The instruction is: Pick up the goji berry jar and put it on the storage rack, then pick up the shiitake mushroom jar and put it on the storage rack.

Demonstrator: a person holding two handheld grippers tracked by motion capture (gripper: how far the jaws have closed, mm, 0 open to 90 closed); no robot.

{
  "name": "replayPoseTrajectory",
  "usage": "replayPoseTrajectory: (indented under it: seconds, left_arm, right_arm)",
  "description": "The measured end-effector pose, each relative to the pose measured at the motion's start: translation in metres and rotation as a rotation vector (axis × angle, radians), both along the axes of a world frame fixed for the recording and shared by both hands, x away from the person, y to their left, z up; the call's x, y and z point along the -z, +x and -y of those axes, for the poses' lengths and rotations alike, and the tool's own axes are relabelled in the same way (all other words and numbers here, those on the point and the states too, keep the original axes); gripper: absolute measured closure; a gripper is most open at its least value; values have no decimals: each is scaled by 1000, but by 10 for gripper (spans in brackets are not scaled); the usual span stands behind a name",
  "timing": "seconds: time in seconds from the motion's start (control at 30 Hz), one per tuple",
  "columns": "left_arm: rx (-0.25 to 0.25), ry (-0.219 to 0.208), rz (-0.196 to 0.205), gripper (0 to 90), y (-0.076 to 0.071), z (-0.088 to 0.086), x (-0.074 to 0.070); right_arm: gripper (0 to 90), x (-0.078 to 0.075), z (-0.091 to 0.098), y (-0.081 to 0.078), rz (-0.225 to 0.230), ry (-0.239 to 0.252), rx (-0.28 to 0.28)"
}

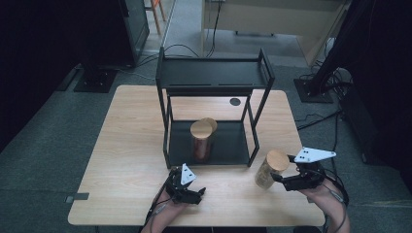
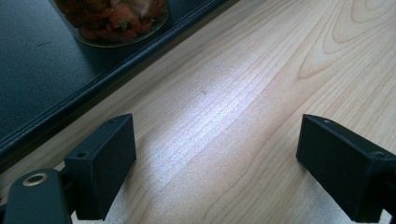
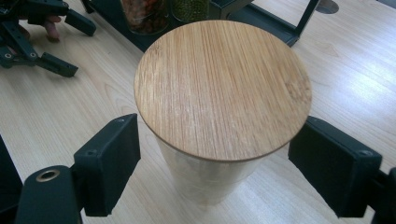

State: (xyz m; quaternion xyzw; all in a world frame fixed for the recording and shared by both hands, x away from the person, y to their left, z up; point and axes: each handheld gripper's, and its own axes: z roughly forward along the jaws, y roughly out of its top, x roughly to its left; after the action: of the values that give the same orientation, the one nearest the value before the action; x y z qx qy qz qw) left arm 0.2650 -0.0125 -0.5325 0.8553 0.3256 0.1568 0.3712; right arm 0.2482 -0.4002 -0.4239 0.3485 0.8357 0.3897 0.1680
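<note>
three jars with round bamboo lids are on view: two stand close together, one behind the other, on the lower shelf of the black two-tier rack (image 1: 214,73), the front jar (image 1: 201,141) holding reddish contents and the rear jar (image 1: 211,123) mostly hidden behind it. the third jar (image 1: 270,169) stands on the light wooden table (image 1: 126,145) just right of the rack's front corner; it has a pale body and a flat wood-grain lid (image 3: 223,88). the right gripper (image 1: 281,178) has its jaws apart on either side of this jar, not clearly touching it. the left gripper (image 1: 198,193) rests near the table's front edge, jaws wide apart over bare wood.
</note>
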Motion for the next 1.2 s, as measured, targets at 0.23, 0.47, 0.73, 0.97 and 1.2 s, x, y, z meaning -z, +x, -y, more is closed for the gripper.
replayPoseTrajectory:
  seconds: [0.23,0.47,0.73,0.97,1.2]
  left_arm:
    - [0,0,0,122,0,0,0]
    - [0,0,0,122,0,0,0]
    - [0,0,0,122,0,0,0]
    - [0,0,0,122,0,0,0]
    - [1,0,0,122,0,0,0]
  right_arm:
    - [165,1,0,1,1,-4,-2]
    - [165,5,-2,3,6,-14,-7]
    - [165,9,-3,5,3,-13,-6]
    - [168,16,-10,10,-5,-10,-20]
    - [180,20,-10,14,-11,22,-22]
